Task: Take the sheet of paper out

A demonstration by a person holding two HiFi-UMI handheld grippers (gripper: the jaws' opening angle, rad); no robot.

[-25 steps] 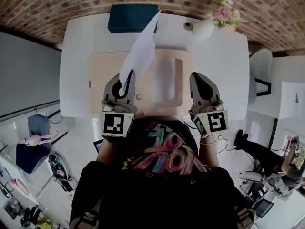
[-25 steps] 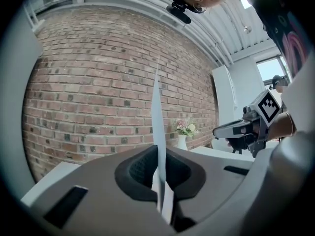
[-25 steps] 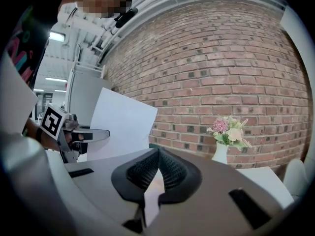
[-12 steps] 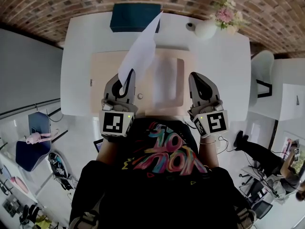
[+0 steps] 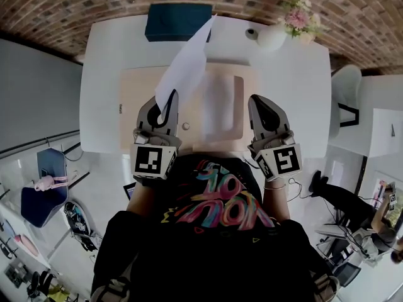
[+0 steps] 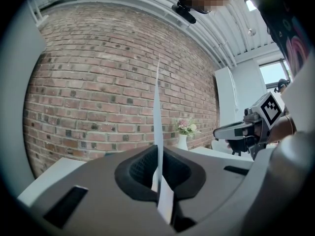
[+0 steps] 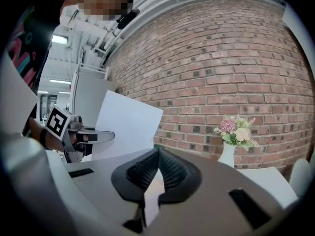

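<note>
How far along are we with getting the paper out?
Done: the sheet of paper stands lifted above the clear sleeve. In hand: left tool clamped on its corner; right tool shut, empty. Left: probably just setting it down.

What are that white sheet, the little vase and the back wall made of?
The sheet of paper looks like thin matt paper, razor-thin edge-on. The vase is smooth white, perhaps ceramic. The wall is rough red brick with pale mortar joints.
</note>
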